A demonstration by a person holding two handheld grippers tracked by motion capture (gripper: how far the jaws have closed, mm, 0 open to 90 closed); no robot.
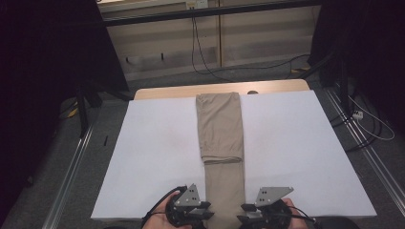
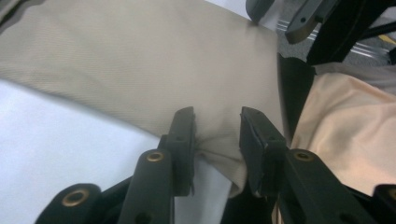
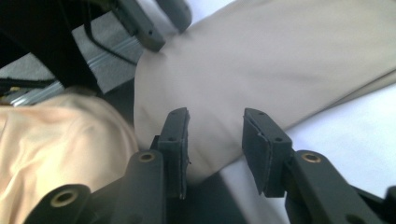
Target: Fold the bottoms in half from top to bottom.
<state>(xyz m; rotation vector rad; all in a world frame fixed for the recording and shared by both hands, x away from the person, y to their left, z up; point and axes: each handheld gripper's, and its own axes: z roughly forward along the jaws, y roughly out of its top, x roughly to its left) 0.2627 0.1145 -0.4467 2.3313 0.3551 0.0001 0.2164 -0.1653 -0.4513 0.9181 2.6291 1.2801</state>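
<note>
High view, trousers (near hem) between left gripper, right gripper

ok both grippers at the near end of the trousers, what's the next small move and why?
Probably close both. The left gripper and right gripper each have open jaws straddling a near corner of the trousers, with cloth bunched between the left jaws. The trousers lie flat along the white sheet, so a grip comes before any lift or fold.
</note>
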